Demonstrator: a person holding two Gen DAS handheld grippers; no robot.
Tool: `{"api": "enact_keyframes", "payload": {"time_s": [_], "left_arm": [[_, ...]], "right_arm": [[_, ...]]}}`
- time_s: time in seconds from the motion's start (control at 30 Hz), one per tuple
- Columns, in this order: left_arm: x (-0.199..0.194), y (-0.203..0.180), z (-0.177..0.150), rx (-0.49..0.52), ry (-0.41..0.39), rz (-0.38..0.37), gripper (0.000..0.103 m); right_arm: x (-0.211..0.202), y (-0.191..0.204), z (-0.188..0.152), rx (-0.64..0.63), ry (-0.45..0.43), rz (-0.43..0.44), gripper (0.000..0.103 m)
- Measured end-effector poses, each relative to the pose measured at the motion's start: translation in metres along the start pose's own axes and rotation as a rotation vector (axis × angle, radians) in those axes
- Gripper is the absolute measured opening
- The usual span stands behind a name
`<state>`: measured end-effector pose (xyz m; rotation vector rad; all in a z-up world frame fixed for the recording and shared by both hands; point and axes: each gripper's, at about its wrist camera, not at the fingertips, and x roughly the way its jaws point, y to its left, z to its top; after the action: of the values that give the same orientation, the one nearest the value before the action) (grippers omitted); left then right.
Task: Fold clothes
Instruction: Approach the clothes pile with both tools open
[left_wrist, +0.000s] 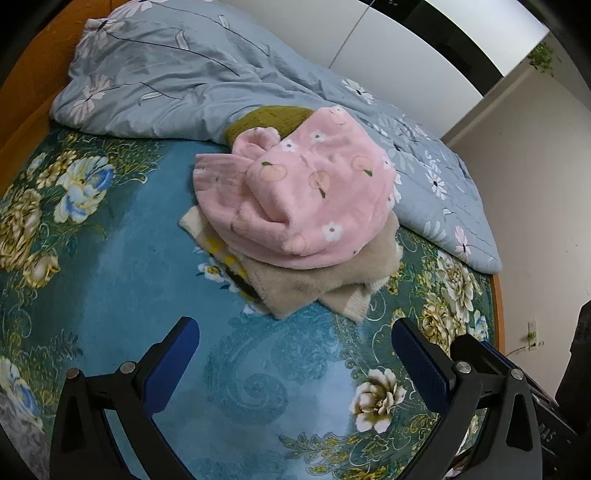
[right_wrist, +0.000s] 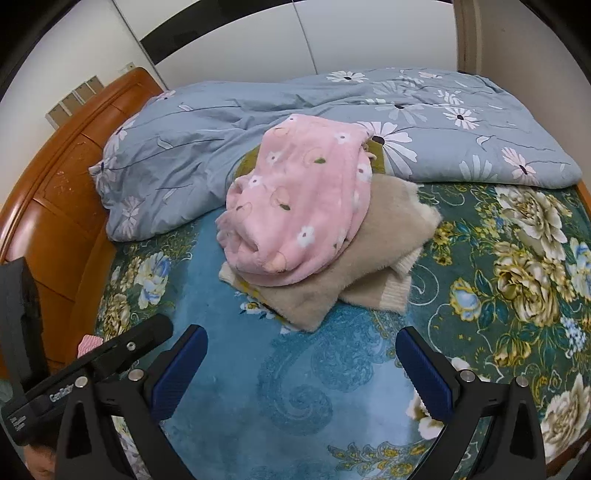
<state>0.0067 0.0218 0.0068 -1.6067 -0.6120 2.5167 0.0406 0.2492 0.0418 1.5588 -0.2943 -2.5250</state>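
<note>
Blue-padded jaws of the left gripper (left_wrist: 295, 347) stand spread wide and hold nothing, hovering above the teal floral bedspread (left_wrist: 110, 288) of a bed. Beyond them, near the middle of the bed, sits a small pile of clothes: a pink fleece garment (left_wrist: 303, 192) printed with white flowers and peach shapes lies bunched on top of a beige fuzzy garment (left_wrist: 317, 280), which lies flat on the bedspread with a cream ribbed edge and a yellow-and-black patch showing at its left side. An olive-green fabric (left_wrist: 273, 118) peeks out behind the pink piece, partly under a rumpled grey-blue floral duvet (left_wrist: 177, 74) that stretches across the far side of the bed.

From the right wrist view, the right gripper (right_wrist: 301, 347) also hangs over the bedspread (right_wrist: 517, 258) with its jaws spread apart and empty, short of the pile. The pink fleece garment (right_wrist: 295, 206) rests on the beige fuzzy garment (right_wrist: 388, 240), with the duvet (right_wrist: 221, 140) behind it. The left gripper's black body enters at the lower left, near the orange wooden headboard (right_wrist: 74, 177). White cabinet doors (right_wrist: 351, 37) rise beyond the bed.
</note>
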Motion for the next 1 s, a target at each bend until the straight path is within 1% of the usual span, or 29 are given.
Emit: {"api": "enact_keyframes", "payload": {"time_s": [0.17,0.23,0.33,0.4,0.53,0.67,0.8,1.0], "left_arm": [[-0.002,-0.007,-0.004,-0.046,-0.004,0.038,0.103],[-0.001,-0.008,-0.005,-0.080,0.002,0.029,0.103],[0.005,-0.007,-0.008,-0.160,0.029,-0.015,0.103],[0.008,-0.007,-0.009,-0.190,0.034,-0.005,0.103],[0.012,-0.015,-0.011,-0.177,0.048,0.034,0.103],[0.019,-0.020,-0.012,-0.176,0.069,0.028,0.103],[0.032,-0.018,-0.013,-0.220,0.107,0.007,0.103],[0.055,-0.021,-0.007,-0.216,0.146,0.024,0.103]], "right_arm": [[0.003,-0.006,0.003,-0.031,0.016,0.030,0.103],[0.003,-0.009,0.003,-0.040,0.020,0.047,0.103],[0.003,-0.013,0.004,-0.057,0.023,0.071,0.103],[0.003,-0.015,0.005,-0.064,0.023,0.086,0.103],[0.008,-0.022,0.008,-0.058,0.035,0.114,0.103],[0.018,-0.027,0.012,-0.055,0.055,0.127,0.103],[0.030,-0.037,0.014,-0.035,0.081,0.134,0.103],[0.052,-0.050,0.016,-0.011,0.123,0.142,0.103]]}}
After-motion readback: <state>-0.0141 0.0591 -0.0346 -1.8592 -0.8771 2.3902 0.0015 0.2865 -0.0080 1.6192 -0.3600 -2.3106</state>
